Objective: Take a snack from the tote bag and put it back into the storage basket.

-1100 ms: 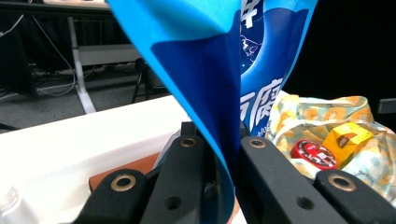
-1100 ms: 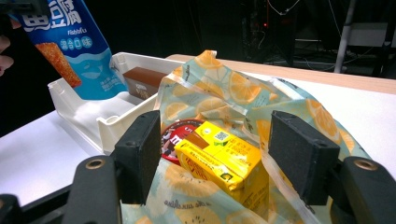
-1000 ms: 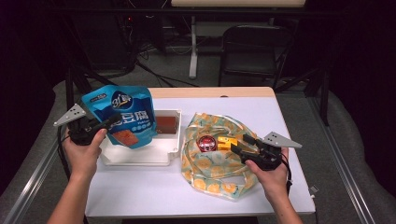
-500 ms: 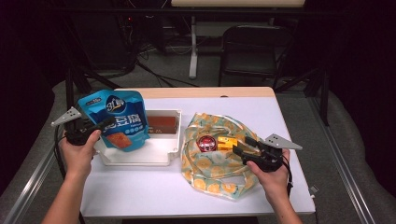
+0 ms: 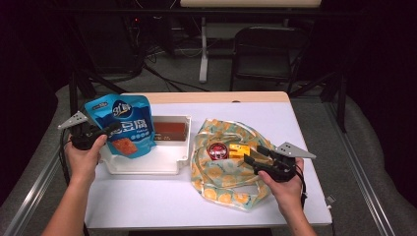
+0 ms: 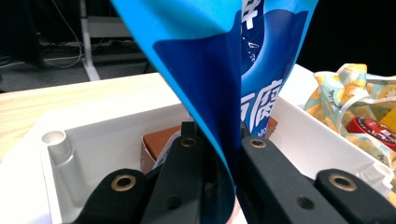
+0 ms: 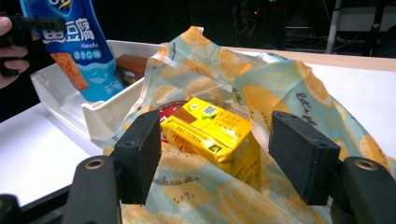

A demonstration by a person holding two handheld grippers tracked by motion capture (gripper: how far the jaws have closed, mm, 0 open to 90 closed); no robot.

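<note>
My left gripper [image 5: 105, 132] is shut on the lower edge of a blue snack pouch [image 5: 123, 125], which it holds upright over the left end of a white tray [image 5: 147, 167]. In the left gripper view the pouch [image 6: 219, 70] is pinched between the jaws. A brown box [image 5: 169, 130] lies in the tray. My right gripper [image 5: 253, 157] is open over a lemon-print cloth bag [image 5: 221, 182]. A yellow carton [image 7: 210, 135] sits between its pads, untouched. A red round tin [image 5: 216, 151] lies beside the carton.
The table's wooden far edge [image 5: 216, 97] runs behind the tray. Bare white table [image 5: 147, 201] lies in front of tray and bag. A black chair [image 5: 265, 54] and desk legs stand beyond the table. The tray wall [image 7: 60, 102] is close to the bag's left.
The left gripper and the pouch have shifted slightly left and down over the tray. The right gripper has stayed over the bag, still open.
</note>
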